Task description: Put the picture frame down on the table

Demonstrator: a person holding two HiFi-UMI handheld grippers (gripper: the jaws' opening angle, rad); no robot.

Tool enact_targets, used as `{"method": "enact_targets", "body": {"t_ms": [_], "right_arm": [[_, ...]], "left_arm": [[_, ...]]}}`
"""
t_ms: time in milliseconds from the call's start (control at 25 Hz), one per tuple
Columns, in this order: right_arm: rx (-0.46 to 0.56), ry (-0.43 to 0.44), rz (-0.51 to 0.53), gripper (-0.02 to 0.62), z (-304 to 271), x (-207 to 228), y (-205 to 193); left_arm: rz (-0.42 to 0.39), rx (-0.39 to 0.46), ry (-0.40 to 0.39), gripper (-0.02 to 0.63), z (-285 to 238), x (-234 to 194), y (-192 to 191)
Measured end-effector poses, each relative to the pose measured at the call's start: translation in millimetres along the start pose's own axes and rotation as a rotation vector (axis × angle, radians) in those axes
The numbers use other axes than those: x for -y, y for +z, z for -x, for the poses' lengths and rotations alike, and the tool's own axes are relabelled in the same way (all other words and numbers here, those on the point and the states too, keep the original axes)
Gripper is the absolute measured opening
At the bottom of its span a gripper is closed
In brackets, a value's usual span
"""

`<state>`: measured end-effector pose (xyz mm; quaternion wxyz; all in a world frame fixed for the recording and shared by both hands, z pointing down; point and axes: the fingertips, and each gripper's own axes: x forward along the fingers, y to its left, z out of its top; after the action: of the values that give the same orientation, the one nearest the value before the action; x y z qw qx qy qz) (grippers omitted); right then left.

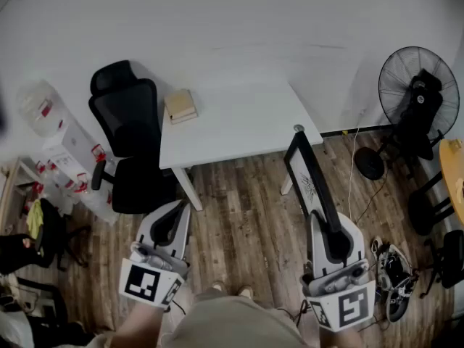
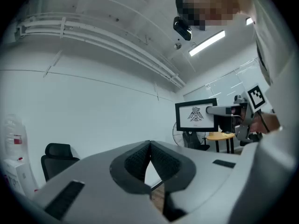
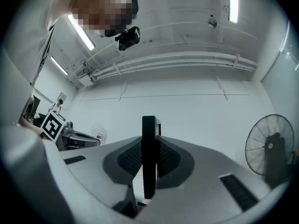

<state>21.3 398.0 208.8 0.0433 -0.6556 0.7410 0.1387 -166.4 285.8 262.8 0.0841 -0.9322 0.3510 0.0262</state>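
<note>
My right gripper (image 1: pixel 328 227) is shut on the black picture frame (image 1: pixel 310 178), which it holds up on edge over the wood floor, just right of the white table (image 1: pixel 239 122). In the right gripper view the frame (image 3: pixel 149 153) stands edge-on between the two pads. From the left gripper view I see the frame's (image 2: pixel 196 115) white face with a black bird drawing. My left gripper (image 1: pixel 172 220) is shut and holds nothing, low at the left, in front of the table's near left leg; its pads meet at the tips (image 2: pixel 150 149).
A stack of books (image 1: pixel 180 106) lies on the table's left end. A black office chair (image 1: pixel 129 136) stands left of the table. A standing fan (image 1: pixel 417 96) and a yellow round table (image 1: pixel 453 169) are at the right, shoes (image 1: pixel 391 267) on the floor.
</note>
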Motion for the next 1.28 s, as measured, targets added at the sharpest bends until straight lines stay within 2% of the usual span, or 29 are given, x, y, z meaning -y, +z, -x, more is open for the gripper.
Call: {"method": "enact_targets", "body": {"t_ms": [400, 680, 1280], "right_arm": [[-0.018, -0.051, -0.040, 0.064, 5, 14, -8], [-0.004, -0.029, -0.062, 0.064, 10, 18, -4], [-0.068, -0.023, -0.092, 0.064, 0, 25, -30]], "left_arm": [[0.009, -0.005, -0.041, 0.021, -9, 13, -1], [0.002, 0.002, -0.044, 0.021, -14, 21, 5], [0.033, -0.031, -0.081, 0.021, -37, 23, -8]]}}
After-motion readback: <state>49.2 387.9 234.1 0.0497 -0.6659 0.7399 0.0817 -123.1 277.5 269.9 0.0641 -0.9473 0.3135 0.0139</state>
